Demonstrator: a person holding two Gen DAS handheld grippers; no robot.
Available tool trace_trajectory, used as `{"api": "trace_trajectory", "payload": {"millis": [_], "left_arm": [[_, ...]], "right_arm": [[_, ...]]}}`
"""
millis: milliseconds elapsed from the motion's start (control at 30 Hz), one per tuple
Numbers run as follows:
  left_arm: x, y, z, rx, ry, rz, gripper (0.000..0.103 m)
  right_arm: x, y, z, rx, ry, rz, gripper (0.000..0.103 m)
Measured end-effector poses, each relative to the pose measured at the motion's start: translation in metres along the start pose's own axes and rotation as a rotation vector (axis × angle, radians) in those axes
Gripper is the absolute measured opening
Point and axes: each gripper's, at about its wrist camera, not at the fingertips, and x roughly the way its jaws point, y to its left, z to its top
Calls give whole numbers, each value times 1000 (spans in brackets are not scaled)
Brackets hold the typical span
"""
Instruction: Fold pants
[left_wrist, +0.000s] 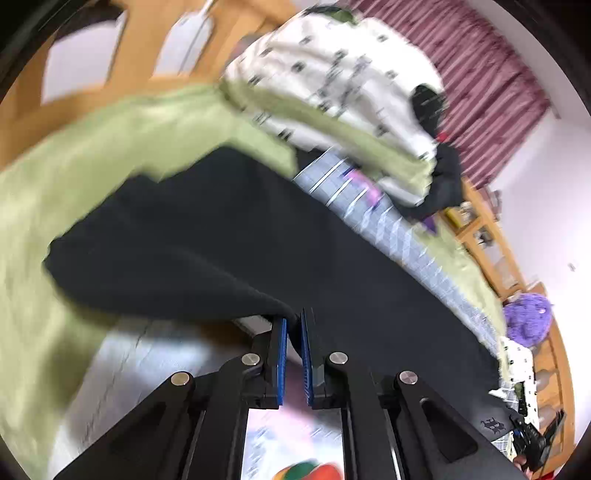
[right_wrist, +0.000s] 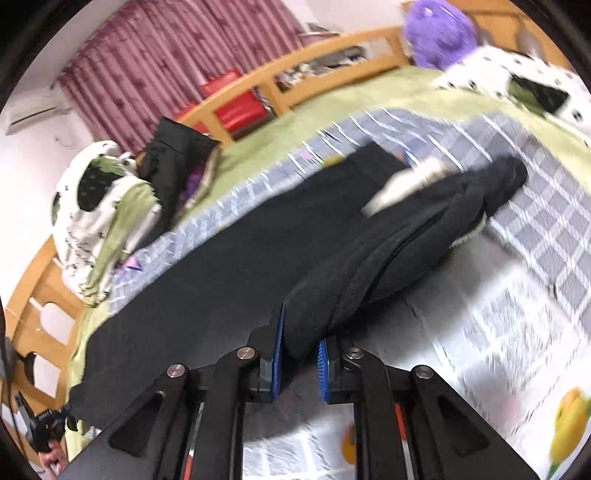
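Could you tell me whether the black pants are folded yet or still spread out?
Spread out, not folded: the black pants stretch lengthwise over the bed, with the left gripper and right gripper each pinching an end.

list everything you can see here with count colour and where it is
pants: one, black, stretched across the bed, an end pinched in each tool
checked sheet: one, grey and white, under the pants
blanket: one, light green, on the bed beyond the pants
patterned quilt: one, white with dark marks, heaped at the bed's far end
plush toy: one, purple, by the wooden bed frame
bed frame: one, wooden, around the bed
curtain: one, dull pink, on the wall
left tool: one, black with blue pads, shut on pants
right tool: one, black with blue pads, shut on pants
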Motion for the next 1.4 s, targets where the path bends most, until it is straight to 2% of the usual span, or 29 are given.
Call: {"api": "trace_trajectory", "payload": {"millis": [133, 233, 467, 500, 567, 600, 633, 667, 733, 767, 867, 1033, 1133, 1233, 1400], "left_arm": [[9, -31, 40, 52, -64, -3, 8], [38, -54, 67, 103, -99, 32, 8], [122, -86, 105, 174, -95, 117, 8], [131, -88, 105, 177, -86, 128, 8], [148, -89, 105, 179, -65, 156, 9], [154, -89, 105, 178, -52, 173, 14], [156, -88, 103, 176, -48, 181, 27], [154, -87, 99, 175, -45, 182, 35], [145, -85, 92, 172, -47, 171, 58], [138, -82, 87, 171, -40, 167, 59], [116, -69, 67, 157, 21, 157, 60], [77, -23, 14, 92, 121, 143, 60], [72, 2, -16, 43, 172, 122, 60], [82, 15, -31, 8, 199, 118, 60], [99, 22, -12, -56, 151, 82, 60]], "right_arm": [[7, 17, 46, -16, -17, 49, 15], [26, 29, 72, -33, -16, 51, 15], [112, 48, 117, -28, 0, 34, 16], [125, 49, 121, -28, 9, 28, 17], [149, 47, 124, -17, 44, 30, 28], [158, 46, 124, -7, 62, 29, 31], [165, 44, 123, 0, 76, 21, 34], [167, 43, 119, -10, 78, 9, 34], [163, 46, 110, -52, 72, -26, 38], [156, 49, 101, -89, 73, -47, 42], [133, 51, 76, -168, 87, -93, 42], [85, 31, 22, -242, 122, -144, 45], [68, 9, -1, -204, 134, -144, 50], [73, -16, -16, -141, 184, -141, 51], [87, -37, -8, -11, 147, -87, 52]]}}
